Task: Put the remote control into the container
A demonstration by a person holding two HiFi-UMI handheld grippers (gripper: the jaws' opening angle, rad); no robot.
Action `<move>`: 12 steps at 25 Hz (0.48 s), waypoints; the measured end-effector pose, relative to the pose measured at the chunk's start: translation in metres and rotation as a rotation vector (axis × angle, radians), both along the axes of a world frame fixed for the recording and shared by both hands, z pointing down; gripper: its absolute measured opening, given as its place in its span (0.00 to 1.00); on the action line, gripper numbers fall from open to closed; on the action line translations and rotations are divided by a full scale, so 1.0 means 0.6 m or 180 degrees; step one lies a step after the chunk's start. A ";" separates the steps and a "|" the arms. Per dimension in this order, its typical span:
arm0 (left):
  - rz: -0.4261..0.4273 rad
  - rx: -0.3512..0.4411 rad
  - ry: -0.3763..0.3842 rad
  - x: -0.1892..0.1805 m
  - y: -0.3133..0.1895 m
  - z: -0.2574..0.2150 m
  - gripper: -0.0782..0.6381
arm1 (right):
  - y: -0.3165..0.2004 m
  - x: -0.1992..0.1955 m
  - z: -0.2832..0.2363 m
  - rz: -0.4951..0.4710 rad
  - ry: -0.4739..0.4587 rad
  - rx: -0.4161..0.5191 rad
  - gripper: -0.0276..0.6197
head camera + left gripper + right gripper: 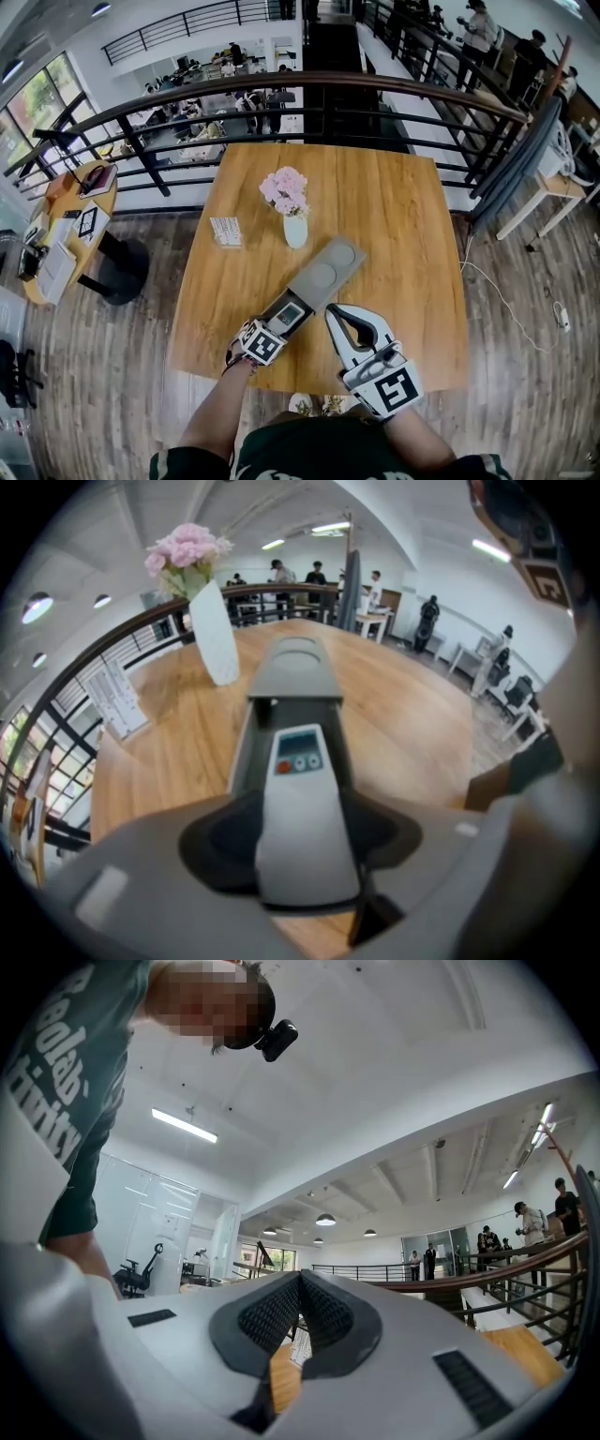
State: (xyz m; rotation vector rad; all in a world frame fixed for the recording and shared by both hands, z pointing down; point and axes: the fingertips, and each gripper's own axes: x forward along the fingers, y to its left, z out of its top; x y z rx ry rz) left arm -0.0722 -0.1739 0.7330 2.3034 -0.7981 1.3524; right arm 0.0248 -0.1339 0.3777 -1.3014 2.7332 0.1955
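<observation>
1. Here, the left gripper (274,330) has its fingers clamped on the sides of the grey remote control (290,316), toward its back end, above the counter's (403,216) near edge and left of the middle
2. The remote's front end, with a small screen and a red button, points into the open near end of the long grey container (328,267); whether it touches the container's floor cannot be told
3. The container lies slantwise from the near edge toward the counter's middle, its far part covered by a lid (296,658) with two round hollows
4. The right gripper (336,314) hangs just right of the remote at the near edge, tilted upward, its fingers closed together on nothing
5. A white vase (295,230) of pink flowers (285,189) stands just left of the container's far end, and a small printed card (226,232) stands further toward the left edge
</observation>
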 end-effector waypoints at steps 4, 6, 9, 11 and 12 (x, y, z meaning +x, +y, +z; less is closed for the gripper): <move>-0.0004 -0.0053 -0.0028 -0.001 -0.007 0.011 0.48 | 0.001 0.001 0.002 0.0020 0.0011 -0.0013 0.07; 0.0006 -0.0077 -0.0061 0.001 -0.010 0.014 0.48 | 0.002 0.003 0.000 0.0025 0.0001 -0.0017 0.07; -0.0051 -0.0158 -0.0091 -0.002 -0.011 0.020 0.48 | 0.002 0.004 0.000 0.0001 0.0007 -0.0014 0.07; -0.0087 -0.0220 -0.0081 -0.004 -0.010 0.024 0.48 | 0.003 0.002 0.000 -0.0023 0.0002 -0.0020 0.07; -0.0081 -0.0247 -0.0085 -0.005 -0.008 0.027 0.48 | 0.003 0.000 0.001 -0.0026 0.0004 -0.0025 0.07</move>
